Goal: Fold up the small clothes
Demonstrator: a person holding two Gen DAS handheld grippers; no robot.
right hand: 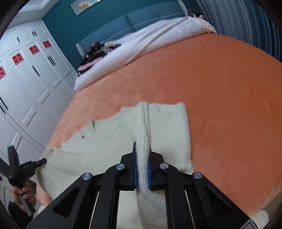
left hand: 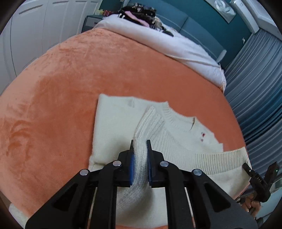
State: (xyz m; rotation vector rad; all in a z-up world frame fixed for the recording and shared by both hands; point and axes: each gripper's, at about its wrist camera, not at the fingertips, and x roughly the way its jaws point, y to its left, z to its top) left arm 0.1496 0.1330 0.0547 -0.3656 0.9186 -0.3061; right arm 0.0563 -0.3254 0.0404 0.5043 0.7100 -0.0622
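Two claws are each clenched on a ridge of the same cream knit sweater [left hand: 176,141], which lies partly folded on the orange blanket [left hand: 70,88] of a bed; the left claw [left hand: 140,146] pinches a raised fold of ribbed knit between its blue-padded fingers, and the right claw [right hand: 142,149] grips a similar ridge running forward from its tips. The left wrist view alone shows two small red marks just below the neckline, ahead and right of the claw, and the other claw's black body at the far right edge with a hand under it; the right wrist view alone shows the white wardrobe [right hand: 26,79] with red decorations on its doors, far left of the claw, and the left claw's black frame at lower left, touching the sweater's ribbed hem. Beyond both claws lie a white duvet [left hand: 167,44], a pile of dark and pink clothes [left hand: 137,12] and a teal headboard [right hand: 141,19]; grey curtains [left hand: 255,88] hang beside the bed. Each claw's linkage hides the near part of the sweater.
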